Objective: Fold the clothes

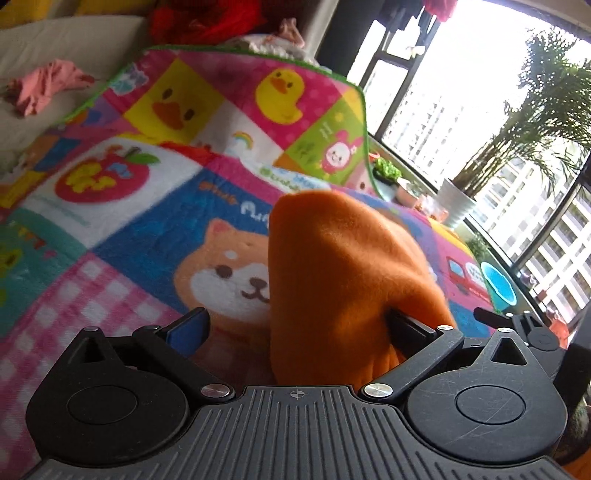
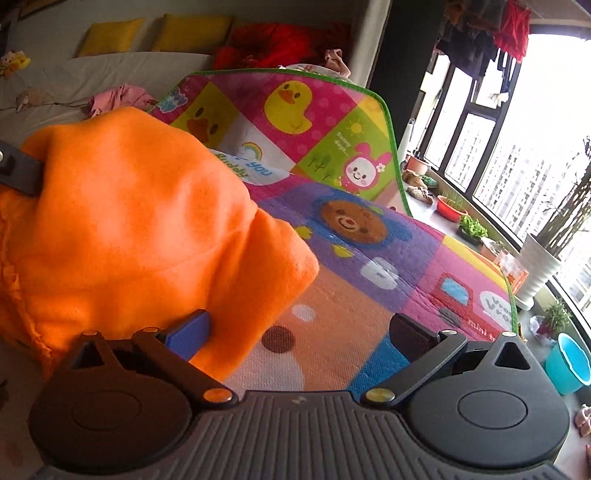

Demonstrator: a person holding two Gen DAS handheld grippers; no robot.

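An orange fleece garment (image 1: 332,266) fills the middle of the left wrist view, lifted above the patchwork cartoon blanket (image 1: 122,229). My left gripper (image 1: 299,325) is open, its jaws far apart, and the cloth drapes over the right finger (image 1: 410,326). In the right wrist view the same orange garment (image 2: 129,229) bulges at the left and hangs over the blue-padded left finger (image 2: 188,330) of my right gripper (image 2: 299,332), which is also open. A black piece of the other gripper (image 2: 20,171) pokes into the cloth at the left edge.
A pink garment (image 1: 44,86) lies on the pale bed (image 2: 92,70) behind the blanket, with red clothes (image 2: 273,44) and yellow cushions (image 2: 192,31) farther back. At the right a window ledge holds potted plants (image 2: 472,229), a white pot (image 1: 456,205) and a blue bucket (image 2: 569,365).
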